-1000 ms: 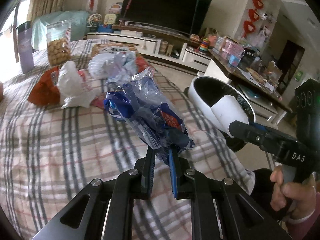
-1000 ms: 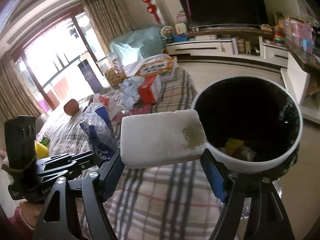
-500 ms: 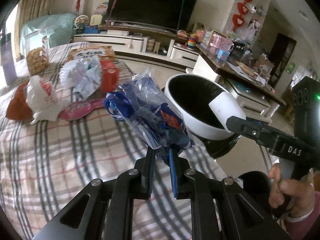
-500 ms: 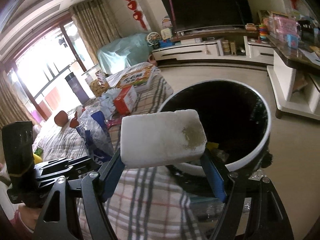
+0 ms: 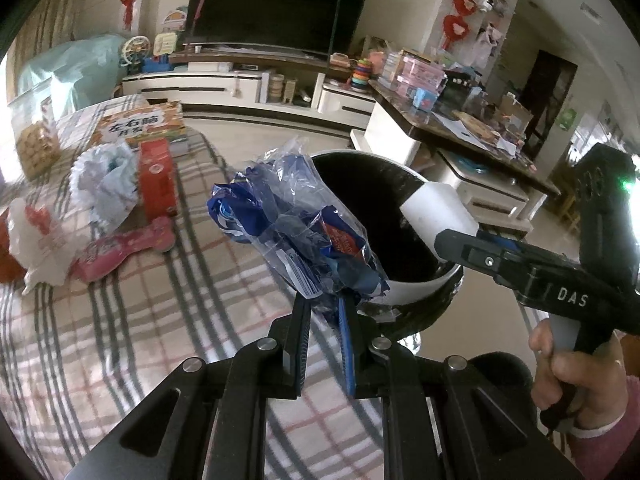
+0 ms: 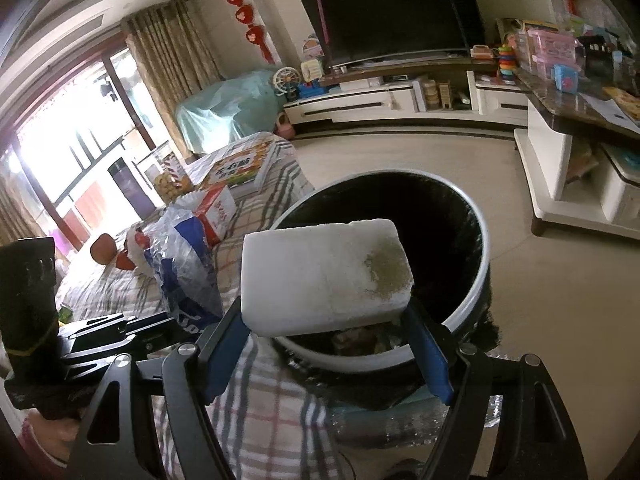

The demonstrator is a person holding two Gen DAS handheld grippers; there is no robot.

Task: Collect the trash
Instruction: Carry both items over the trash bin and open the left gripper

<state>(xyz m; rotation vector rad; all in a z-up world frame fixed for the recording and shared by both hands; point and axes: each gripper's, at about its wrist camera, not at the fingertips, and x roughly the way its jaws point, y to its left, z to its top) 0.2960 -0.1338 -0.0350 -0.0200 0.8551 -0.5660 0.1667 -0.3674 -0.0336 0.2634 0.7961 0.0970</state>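
My left gripper [image 5: 324, 312] is shut on a crumpled blue and clear plastic bag [image 5: 296, 224] and holds it at the near rim of the white trash bin [image 5: 416, 292]. My right gripper [image 6: 326, 320] is shut on a white foam block [image 6: 326, 276] with a dirty patch, held over the near edge of the bin [image 6: 478, 292], whose inside is black. The block [image 5: 436, 214] and right gripper also show at the right of the left wrist view. The bag [image 6: 184, 268] and left gripper show at the left of the right wrist view.
The plaid-covered table [image 5: 120, 340] holds a pink wrapper [image 5: 120, 248], a red box [image 5: 158, 184], crumpled white paper [image 5: 106, 184], a white and red bag [image 5: 36, 240], a flat printed box [image 5: 140, 126] and a snack jar [image 5: 34, 136]. A TV stand and low tables stand beyond the bin.
Both grippers have moved toward the bin with their loads. The bin now looms larger, and the foam block is over its near edge.
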